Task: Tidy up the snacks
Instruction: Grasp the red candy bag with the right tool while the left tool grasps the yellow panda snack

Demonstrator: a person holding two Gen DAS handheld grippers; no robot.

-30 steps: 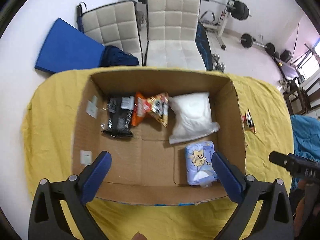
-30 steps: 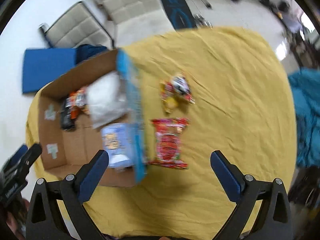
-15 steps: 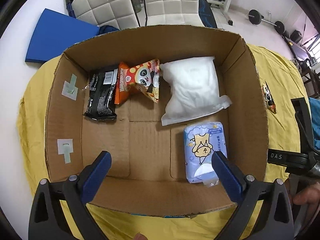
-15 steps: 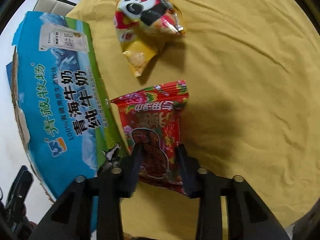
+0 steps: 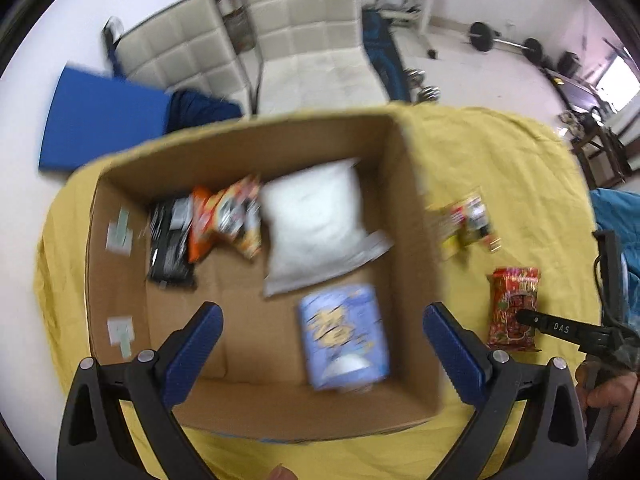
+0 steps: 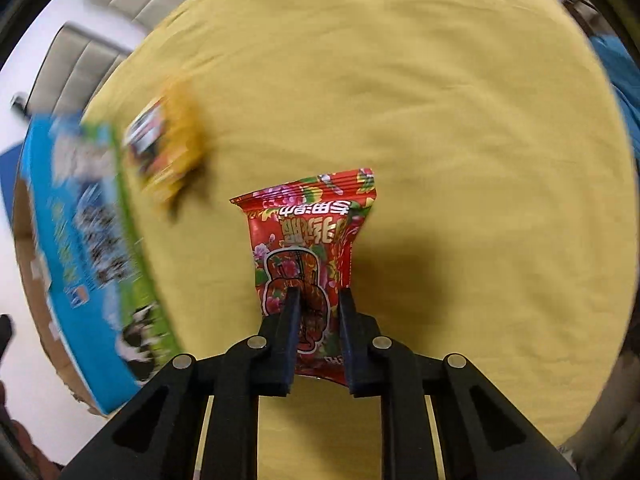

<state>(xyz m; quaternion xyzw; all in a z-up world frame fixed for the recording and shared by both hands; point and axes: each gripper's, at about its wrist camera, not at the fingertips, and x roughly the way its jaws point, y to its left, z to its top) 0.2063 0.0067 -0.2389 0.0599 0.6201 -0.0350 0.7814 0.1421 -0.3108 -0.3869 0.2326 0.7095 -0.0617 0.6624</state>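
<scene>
My right gripper [image 6: 319, 300] is shut on a red snack packet [image 6: 308, 240], which hangs a little above the yellow cloth [image 6: 440, 120]. The left wrist view shows the same red packet [image 5: 514, 304] right of the cardboard box [image 5: 120, 264], pinched by the right gripper [image 5: 520, 314]. My left gripper [image 5: 318, 320] is open above the box's near side, holding nothing. Inside the box lie a black packet [image 5: 170, 240], an orange panda packet [image 5: 228, 216], a white bag [image 5: 316, 216] and a light blue pack [image 5: 344, 340]. A yellow panda packet [image 5: 466, 224] lies on the cloth right of the box.
The box's blue printed outer wall [image 6: 80, 240] stands left of the red packet, with the yellow panda packet [image 6: 168, 148] beside it. Two white padded chairs [image 5: 312, 40] and a blue mat [image 5: 100, 124] are beyond the table. A hand [image 5: 608, 396] holds the right gripper's handle.
My right gripper has lifted the red packet off the cloth and swung right. The left gripper has pulled back and up from the box; it stays open.
</scene>
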